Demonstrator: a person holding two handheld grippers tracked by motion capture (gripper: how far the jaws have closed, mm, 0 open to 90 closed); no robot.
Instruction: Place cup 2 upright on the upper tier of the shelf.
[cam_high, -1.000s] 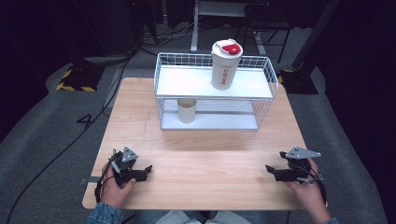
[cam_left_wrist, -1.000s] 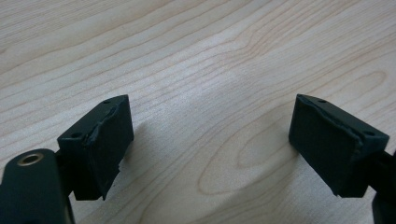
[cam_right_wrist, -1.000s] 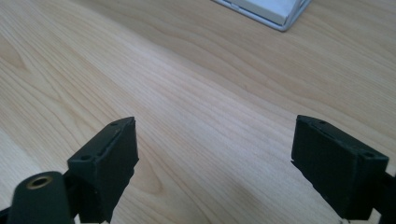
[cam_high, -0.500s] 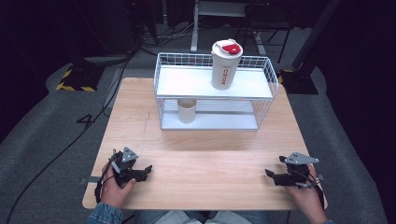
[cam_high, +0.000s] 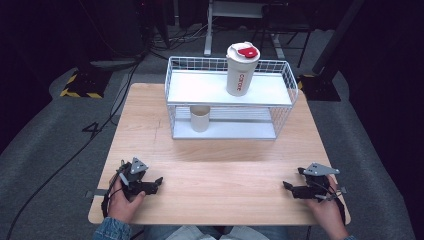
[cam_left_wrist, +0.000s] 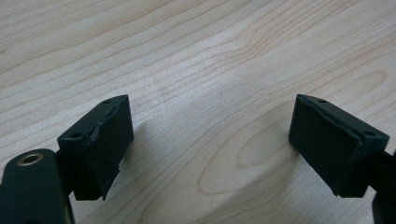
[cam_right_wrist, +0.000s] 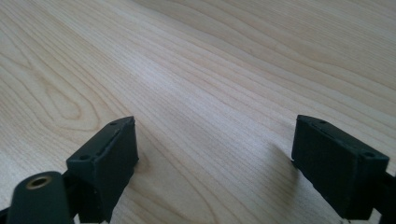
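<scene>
1. The table (cam_high: 220, 165) is a pale wood-grain rectangle with rounded corners. Its near half is bare board between the two hands, with broad open room there.
2. The left gripper (cam_high: 156, 183) lies low at the near left, close to the near edge, held in the left hand (cam_high: 122, 197). Its jaws stand wide apart, with only wood between them in the left gripper view.
3. The right gripper (cam_high: 287, 187) lies at the near right, close to the right and near edges, held in the right hand (cam_high: 327, 205). Its jaws are also spread wide over bare wood.
4. A white wire rack (cam_high: 285, 82) with two levels stands at the far middle of the table, with narrow strips of board free on its left and right.
5. On its upper shelf, toward the right, a tall cream tumbler (cam_high: 241, 70) stands upright, with a red flap on its lid and red lettering down its side.
6. On the lower level, left of middle, stands a short cream cup (cam_high: 200, 118), a plain cylinder tucked under the upper shelf.
</scene>
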